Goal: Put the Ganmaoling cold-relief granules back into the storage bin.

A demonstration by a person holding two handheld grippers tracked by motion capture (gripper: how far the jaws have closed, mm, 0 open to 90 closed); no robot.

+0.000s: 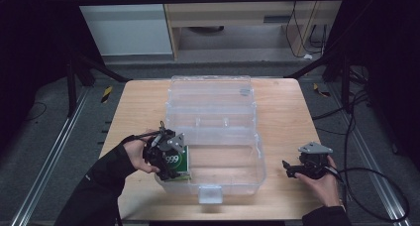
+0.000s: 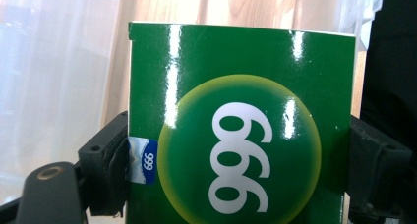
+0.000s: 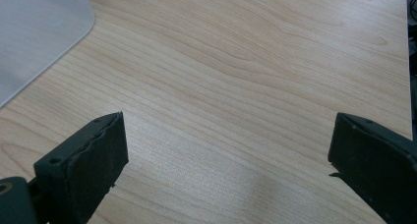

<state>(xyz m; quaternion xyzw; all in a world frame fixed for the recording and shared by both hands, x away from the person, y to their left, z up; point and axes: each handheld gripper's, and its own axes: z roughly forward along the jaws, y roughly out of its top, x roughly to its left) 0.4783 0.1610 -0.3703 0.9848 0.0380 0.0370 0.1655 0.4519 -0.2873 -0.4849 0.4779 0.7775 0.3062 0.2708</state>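
Left gripper (image 1: 166, 159) pinches green box (image 2: 241, 121) between its jaws, at the clear bin's (image 1: 257, 156) near-left corner (not released). Right gripper (image 1: 303, 167) spread, idle over table (image 3: 255, 62). Placement seems nearly done; letting go remains.

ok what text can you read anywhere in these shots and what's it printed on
"999" in large white digits on the yellow-green circle of the green box, held in the left tongs; it reads sideways in the left gripper view.
"999" again, small and white, on a blue patch at that box's edge beside the jaw.
The digits also show on the box in the high view.
No text on the clear plastic case, the table or the right tongs.
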